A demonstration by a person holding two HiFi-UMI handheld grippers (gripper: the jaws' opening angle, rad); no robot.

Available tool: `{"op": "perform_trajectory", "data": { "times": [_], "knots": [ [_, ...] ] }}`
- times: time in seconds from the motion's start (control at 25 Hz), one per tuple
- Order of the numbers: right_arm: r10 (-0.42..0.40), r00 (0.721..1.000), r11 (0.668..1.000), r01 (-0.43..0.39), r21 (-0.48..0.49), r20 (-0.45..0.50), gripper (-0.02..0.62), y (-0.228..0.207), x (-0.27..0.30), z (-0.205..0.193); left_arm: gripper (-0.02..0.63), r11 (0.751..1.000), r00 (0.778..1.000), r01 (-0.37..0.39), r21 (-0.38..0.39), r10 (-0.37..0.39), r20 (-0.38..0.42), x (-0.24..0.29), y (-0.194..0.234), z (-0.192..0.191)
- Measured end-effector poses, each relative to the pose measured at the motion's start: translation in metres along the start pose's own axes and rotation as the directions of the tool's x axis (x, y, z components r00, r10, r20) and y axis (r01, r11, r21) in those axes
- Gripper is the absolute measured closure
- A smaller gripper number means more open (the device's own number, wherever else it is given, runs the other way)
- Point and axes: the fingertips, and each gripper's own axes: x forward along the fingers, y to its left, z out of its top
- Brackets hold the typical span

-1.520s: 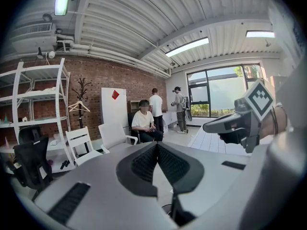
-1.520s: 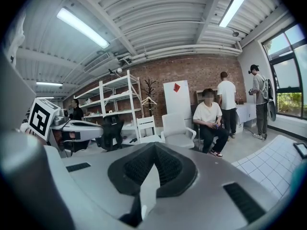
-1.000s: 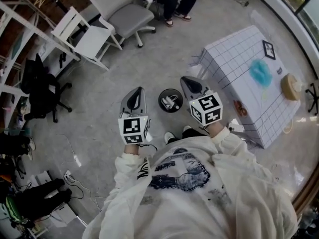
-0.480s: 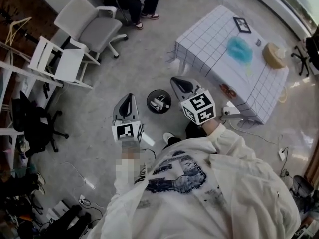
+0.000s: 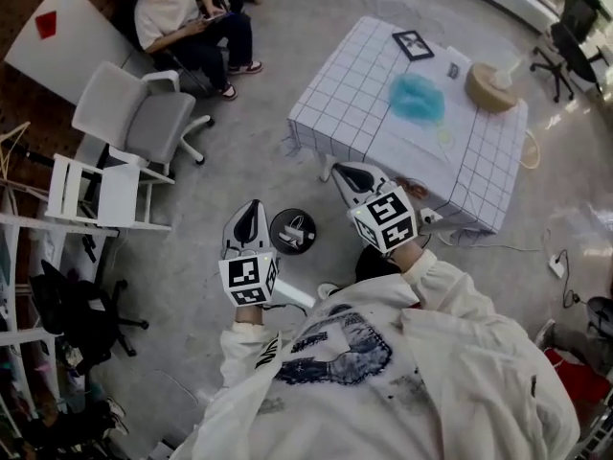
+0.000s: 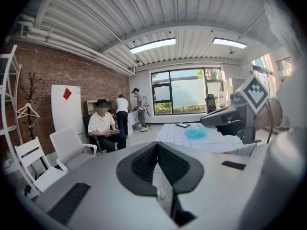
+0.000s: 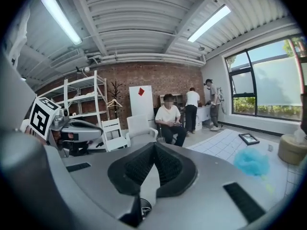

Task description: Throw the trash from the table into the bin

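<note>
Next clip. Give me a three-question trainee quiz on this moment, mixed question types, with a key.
1. True or false: the blue wad lies on the table.
2. Where does the bin stand? A on the table; B on the floor; C on a chair seat.
3. What does the right gripper hold?
Key: 1 true. 2 B. 3 nothing; its jaws are shut and empty.
</note>
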Motion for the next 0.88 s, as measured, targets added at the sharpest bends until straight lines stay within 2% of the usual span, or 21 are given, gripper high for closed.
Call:
{"op": "perform_trajectory", "data": {
  "times": [0.2,0.44,0.88],
  "knots": [
    [-0.098,0.995,0.995,0.097,0.037,0.013,0.578,-0.074,-0.022,-0.001,0.600,0.995,0.996,0.091,0.033,-0.091,0.017,0.061,-0.042,0.029],
    [-0.172,0.985,0.983,0.170,0.067,0.025,0.578,-0.153,-0.043,-0.002,0.600,0.983,0.984,0.170,0.073,-0.173,0.032,0.128,-0.093,0.058],
    [-0.230,0.973,0.971,0.228,0.079,0.024,0.578,-0.258,-0.066,-0.004,0.600,0.968,0.968,0.241,0.077,-0.245,0.051,0.224,-0.165,0.092]
  ]
}}
